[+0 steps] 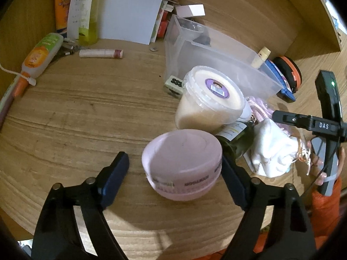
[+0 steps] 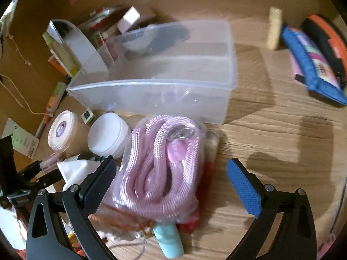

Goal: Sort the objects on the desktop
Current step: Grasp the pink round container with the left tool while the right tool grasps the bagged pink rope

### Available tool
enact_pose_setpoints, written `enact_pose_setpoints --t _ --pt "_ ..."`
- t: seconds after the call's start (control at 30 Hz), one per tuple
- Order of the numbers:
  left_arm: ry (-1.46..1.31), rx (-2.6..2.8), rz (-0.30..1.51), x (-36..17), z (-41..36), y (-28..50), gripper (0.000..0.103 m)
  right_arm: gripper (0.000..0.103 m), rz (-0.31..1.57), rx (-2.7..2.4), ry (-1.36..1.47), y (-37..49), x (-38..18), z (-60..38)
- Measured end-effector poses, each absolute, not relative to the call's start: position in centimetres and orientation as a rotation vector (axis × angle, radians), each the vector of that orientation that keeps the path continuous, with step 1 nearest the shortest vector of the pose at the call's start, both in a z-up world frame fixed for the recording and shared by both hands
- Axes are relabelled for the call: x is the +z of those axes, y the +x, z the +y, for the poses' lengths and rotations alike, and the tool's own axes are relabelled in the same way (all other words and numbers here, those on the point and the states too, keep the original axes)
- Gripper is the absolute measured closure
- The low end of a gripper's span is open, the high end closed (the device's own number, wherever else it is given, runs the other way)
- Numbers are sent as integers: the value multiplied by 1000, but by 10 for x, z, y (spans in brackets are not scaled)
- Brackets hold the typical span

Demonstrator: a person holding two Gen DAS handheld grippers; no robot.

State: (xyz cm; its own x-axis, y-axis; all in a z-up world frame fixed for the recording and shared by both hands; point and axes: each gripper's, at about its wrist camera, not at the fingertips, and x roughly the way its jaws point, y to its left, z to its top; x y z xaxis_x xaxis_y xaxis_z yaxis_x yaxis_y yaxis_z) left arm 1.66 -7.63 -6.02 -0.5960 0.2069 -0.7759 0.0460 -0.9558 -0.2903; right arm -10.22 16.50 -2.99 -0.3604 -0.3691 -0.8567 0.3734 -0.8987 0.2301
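Note:
In the left wrist view my left gripper [image 1: 175,173] is open around a round pink jar [image 1: 182,169] that stands on the wooden desk; the right pad touches or nearly touches it, the left pad stands apart. Behind it is a clear tub with beige contents [image 1: 208,99] and a translucent plastic bin [image 1: 219,62]. In the right wrist view my right gripper [image 2: 171,182] is open over a bagged pink rope [image 2: 160,162], which lies in front of the bin [image 2: 156,73]. A white-lidded jar [image 2: 108,135] and the beige tub [image 2: 63,132] stand to its left.
Papers, bottles and a glue tube [image 1: 41,56] crowd the desk's back left. A lip balm [image 1: 100,53] lies near them. A blue pouch [image 2: 312,65] and orange-black case [image 2: 325,36] lie at the right. A white cloth [image 1: 271,151] and a dark bottle [image 1: 236,138] lie by the pink jar.

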Motion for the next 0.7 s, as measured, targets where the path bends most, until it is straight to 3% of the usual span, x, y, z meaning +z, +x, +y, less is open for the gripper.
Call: enact_pose_setpoints --t 0.13,0.3,0.6,0.7 --pt "-1357 2714 -403 -60 -72 16 40 2 112 -2242 1489 -109 -39 148" --pt "-1341 2742 -395 -60 -72 16 40 2 276 -2258 1503 -110 -48 131" --pt "-1263 2823 -417 -44 -79 29 40 42 319 -2278 1433 -101 -33 144" --pt "-1237 2841 -428 -35 -81 32 40 46 306 -2286 1401 -96 -27 147"
